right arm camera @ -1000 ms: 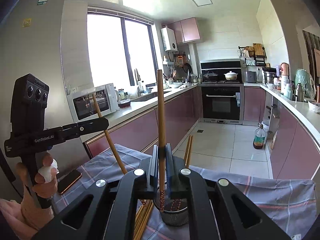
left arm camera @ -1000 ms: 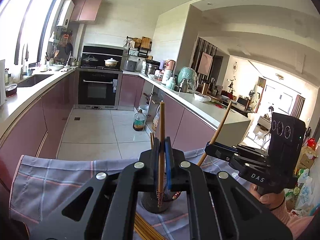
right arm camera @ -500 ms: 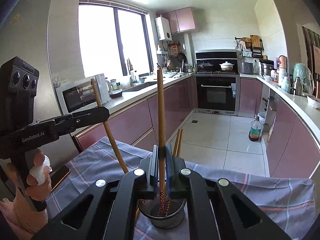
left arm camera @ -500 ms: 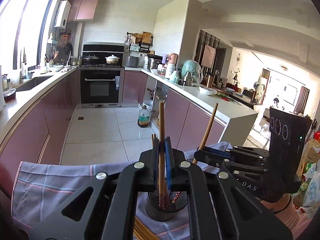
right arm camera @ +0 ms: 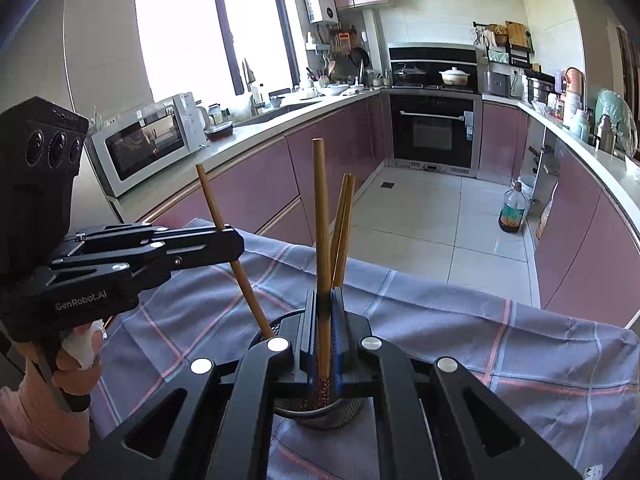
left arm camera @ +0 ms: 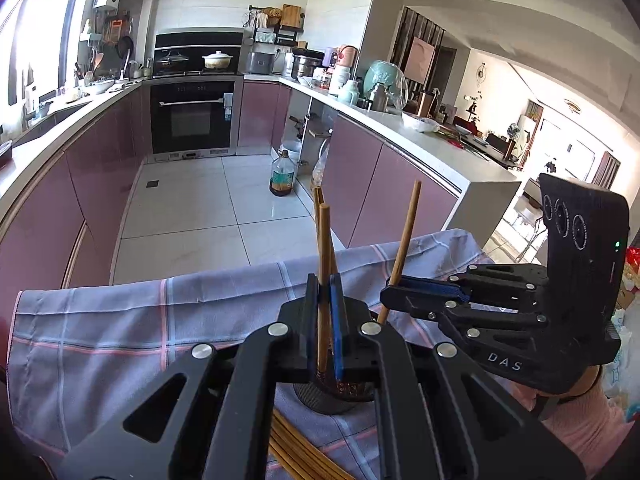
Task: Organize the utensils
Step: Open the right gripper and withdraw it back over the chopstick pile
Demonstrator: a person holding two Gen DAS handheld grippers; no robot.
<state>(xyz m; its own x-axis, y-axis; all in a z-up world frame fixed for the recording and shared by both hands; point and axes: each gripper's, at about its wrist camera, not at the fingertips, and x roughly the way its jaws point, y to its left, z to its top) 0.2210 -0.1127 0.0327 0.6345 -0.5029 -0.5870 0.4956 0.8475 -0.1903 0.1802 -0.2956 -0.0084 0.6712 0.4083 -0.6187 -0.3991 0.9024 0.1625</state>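
Over the mesh holder [right arm camera: 320, 410] on the cloth-covered surface [right arm camera: 520, 344], each claw holds one chopstick upright.

Left claw [left arm camera: 324, 292] is clamped tight on a wooden chopstick [left arm camera: 323, 240] whose lower end dips into the dark mesh holder [left arm camera: 320, 398]; two more chopsticks already stand in the holder just behind it. Right claw [right arm camera: 324, 304] is likewise pinched on its own chopstick [right arm camera: 321, 216], its patterned tip inside the holder's rim. In the right wrist view the left claw [right arm camera: 236, 242] reaches in from the side with its stick slanting down to the holder. A bundle of loose chopsticks [left arm camera: 296, 448] lies on the checked cloth [left arm camera: 120, 320] beside the holder's base.
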